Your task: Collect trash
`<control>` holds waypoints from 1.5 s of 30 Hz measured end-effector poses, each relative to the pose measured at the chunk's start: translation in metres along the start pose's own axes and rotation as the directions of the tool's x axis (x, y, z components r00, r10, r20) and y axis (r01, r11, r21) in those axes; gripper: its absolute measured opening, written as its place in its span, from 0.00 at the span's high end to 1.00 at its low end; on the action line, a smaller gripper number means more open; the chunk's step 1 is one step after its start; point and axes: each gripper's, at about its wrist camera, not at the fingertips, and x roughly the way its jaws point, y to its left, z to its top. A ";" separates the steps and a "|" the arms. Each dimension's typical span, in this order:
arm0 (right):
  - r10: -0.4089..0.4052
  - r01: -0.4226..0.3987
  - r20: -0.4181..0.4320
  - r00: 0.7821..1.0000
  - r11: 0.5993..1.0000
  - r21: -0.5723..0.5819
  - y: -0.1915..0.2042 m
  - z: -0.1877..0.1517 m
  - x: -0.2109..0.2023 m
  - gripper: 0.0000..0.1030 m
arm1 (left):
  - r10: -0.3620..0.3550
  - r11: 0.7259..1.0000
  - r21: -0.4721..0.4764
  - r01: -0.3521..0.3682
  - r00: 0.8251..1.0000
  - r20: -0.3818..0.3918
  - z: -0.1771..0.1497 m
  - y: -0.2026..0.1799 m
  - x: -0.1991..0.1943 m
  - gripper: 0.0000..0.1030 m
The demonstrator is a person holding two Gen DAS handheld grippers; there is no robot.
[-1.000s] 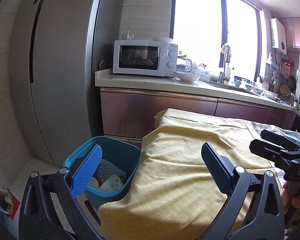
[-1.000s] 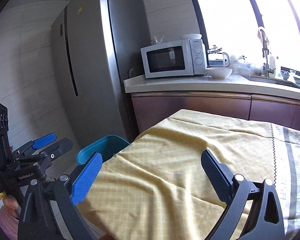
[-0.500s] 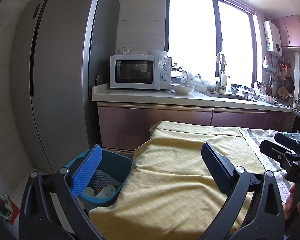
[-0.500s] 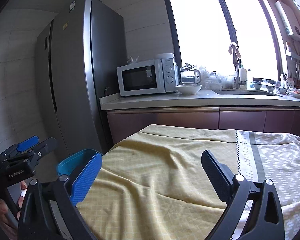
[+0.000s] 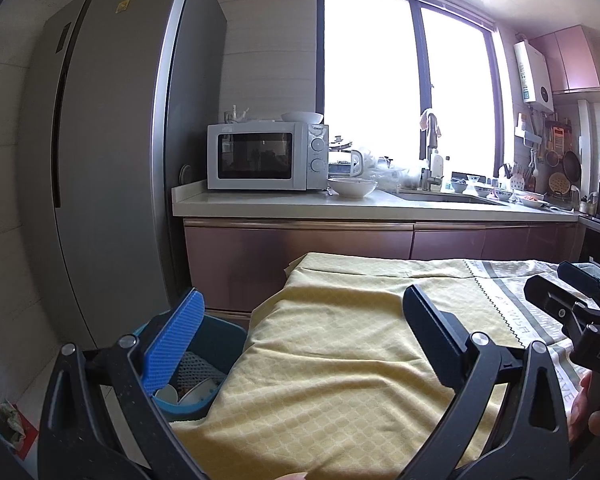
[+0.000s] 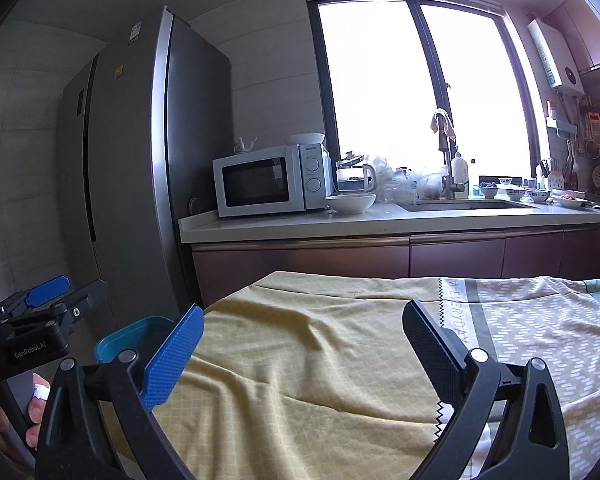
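A blue trash bin (image 5: 216,344) stands on the floor at the table's left end, and its rim (image 6: 124,338) also shows in the right wrist view. White cups and a mesh piece lie inside it. My left gripper (image 5: 300,328) is open and empty, held above the yellow tablecloth (image 5: 340,360) near the bin. My right gripper (image 6: 304,340) is open and empty over the same cloth (image 6: 320,352). Each gripper appears in the other's view: the right one (image 5: 572,300) at the right edge, the left one (image 6: 48,304) at the left edge.
A tall grey fridge (image 5: 112,160) stands left of the bin. Behind the table runs a counter (image 5: 340,206) with a microwave (image 5: 266,156), a white bowl (image 5: 352,187) and a sink. A patterned grey cloth (image 6: 540,320) covers the table's right part. Red clutter (image 5: 4,420) lies on the floor.
Both grippers have tilted up and pulled back, so the bin and table sit lower in view and more of the window and ceiling shows. Both stay open and empty.
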 end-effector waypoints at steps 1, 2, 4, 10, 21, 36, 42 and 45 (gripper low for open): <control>-0.001 0.001 0.012 1.000 1.000 0.003 -0.001 0.000 -0.002 0.06 | -0.002 1.000 0.002 0.002 1.000 0.001 0.000 -0.001 0.000 0.05; -0.003 0.003 0.015 1.000 1.000 0.007 -0.002 0.001 -0.003 0.07 | -0.003 1.000 0.004 0.003 1.000 0.002 0.000 -0.002 0.001 0.05; -0.002 0.002 0.013 1.000 1.000 0.012 -0.003 0.001 -0.003 0.07 | 0.002 1.000 0.009 -0.002 1.000 0.010 0.000 -0.004 0.001 0.05; -0.009 0.009 0.016 1.000 1.000 0.026 -0.007 0.001 -0.005 0.06 | 0.011 1.000 0.017 -0.011 1.000 0.027 0.000 -0.006 0.000 0.05; -0.015 0.015 0.019 1.000 0.999 0.028 -0.010 0.002 -0.008 0.07 | 0.022 0.999 0.025 -0.023 0.998 0.056 -0.001 -0.009 -0.005 0.05; -0.030 0.029 0.023 0.999 0.999 0.036 -0.011 0.002 -0.012 0.07 | 0.027 0.999 0.040 -0.031 0.996 0.084 -0.001 -0.012 -0.009 0.05; -0.032 0.032 0.021 0.999 0.999 0.039 -0.011 0.004 -0.011 0.07 | 0.029 0.999 0.043 -0.032 0.996 0.085 -0.002 -0.013 -0.008 0.05; -0.032 0.031 0.022 0.999 0.999 0.044 -0.012 0.004 -0.011 0.06 | 0.032 0.998 0.043 -0.035 0.996 0.086 -0.002 -0.013 -0.008 0.05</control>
